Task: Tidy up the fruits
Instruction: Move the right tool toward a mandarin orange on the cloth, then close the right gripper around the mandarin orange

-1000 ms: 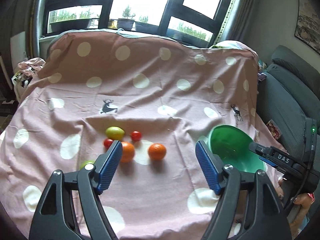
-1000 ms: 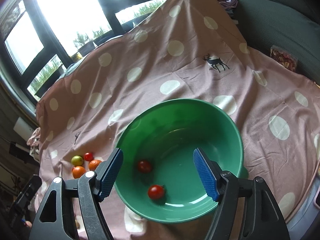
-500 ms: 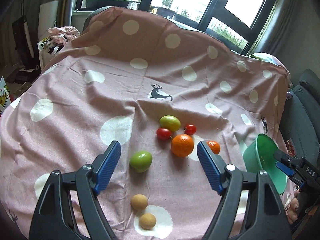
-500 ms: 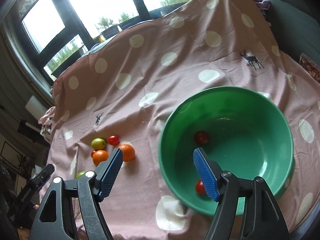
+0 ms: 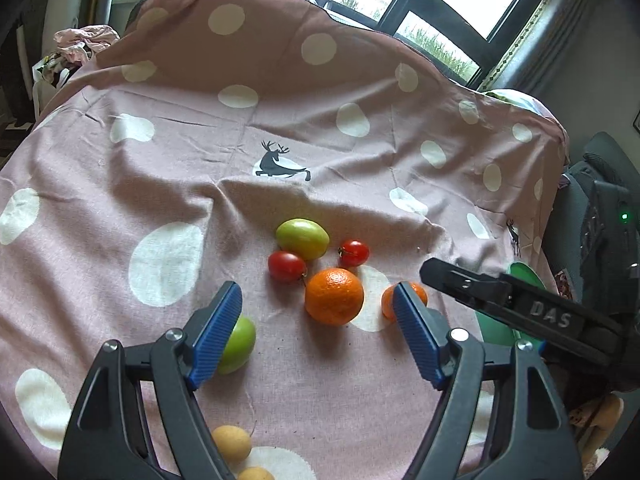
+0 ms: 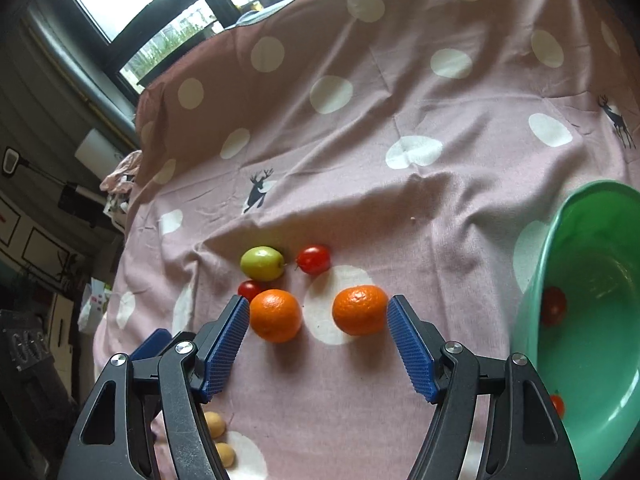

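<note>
Fruit lies scattered on a pink cloth (image 5: 168, 184) with white dots and deer prints, and both tools hang over it with nothing between their pads. In the left wrist view, the left tool (image 5: 318, 340) stands wide open; a green fruit (image 5: 240, 344) sits partly behind its left pad at about eight o'clock from the tool's middle, and two small tan fruits (image 5: 232, 444) lie low at seven o'clock. A large orange (image 5: 334, 296) sits just ahead of the open gap at twelve o'clock, with a red tomato (image 5: 286, 266) at eleven o'clock, a yellow-green fruit (image 5: 302, 239) beyond that and a second red tomato (image 5: 354, 253) at one o'clock. A smaller orange (image 5: 386, 300) shows just behind the tip of the right pad. At three o'clock the right tool (image 5: 520, 308) reaches in from the right edge, crossing in front of the green bowl (image 5: 494, 328). In the right wrist view, the right tool (image 6: 318, 340) has its jaws apart and they have just been closing a little; the large orange (image 6: 276, 314) lies just beside its left pad, the smaller orange (image 6: 360, 309) just beside its right pad, both ahead of the tips. The green bowl (image 6: 532, 300) stands at three o'clock, with two red tomatoes (image 6: 554, 306) inside.
</note>
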### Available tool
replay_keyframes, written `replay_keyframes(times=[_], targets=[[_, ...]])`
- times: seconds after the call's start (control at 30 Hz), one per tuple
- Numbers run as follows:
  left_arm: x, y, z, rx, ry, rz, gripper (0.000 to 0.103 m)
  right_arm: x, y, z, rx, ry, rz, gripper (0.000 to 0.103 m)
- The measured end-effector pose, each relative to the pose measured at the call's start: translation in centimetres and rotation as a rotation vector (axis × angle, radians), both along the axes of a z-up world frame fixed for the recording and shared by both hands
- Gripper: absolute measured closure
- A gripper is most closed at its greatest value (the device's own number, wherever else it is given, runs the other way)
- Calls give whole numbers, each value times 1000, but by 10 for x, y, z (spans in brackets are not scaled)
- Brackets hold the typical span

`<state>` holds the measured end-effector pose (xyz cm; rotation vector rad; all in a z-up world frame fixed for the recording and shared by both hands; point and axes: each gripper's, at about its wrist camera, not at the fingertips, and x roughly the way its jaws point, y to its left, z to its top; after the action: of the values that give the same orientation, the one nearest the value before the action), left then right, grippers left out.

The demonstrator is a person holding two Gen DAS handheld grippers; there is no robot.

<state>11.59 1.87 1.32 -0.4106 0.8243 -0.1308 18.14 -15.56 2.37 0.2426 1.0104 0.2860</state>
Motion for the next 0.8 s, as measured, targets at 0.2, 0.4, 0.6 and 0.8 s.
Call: replay_keyframes(times=[0.2, 0.4, 0.6, 0.8], targets=[[10, -13, -12, 32, 34, -35, 28, 21, -8, -35, 5, 100, -40, 47], [10, -20, -23, 33, 72, -61, 29, 24, -12, -47, 4, 122, -41, 52], [4, -31, -28, 34, 90, -94, 32, 21, -15, -51, 17, 149, -46, 58], [-4, -53, -35, 35, 110, -182, 35, 5, -18, -44, 50, 160, -1, 58]])
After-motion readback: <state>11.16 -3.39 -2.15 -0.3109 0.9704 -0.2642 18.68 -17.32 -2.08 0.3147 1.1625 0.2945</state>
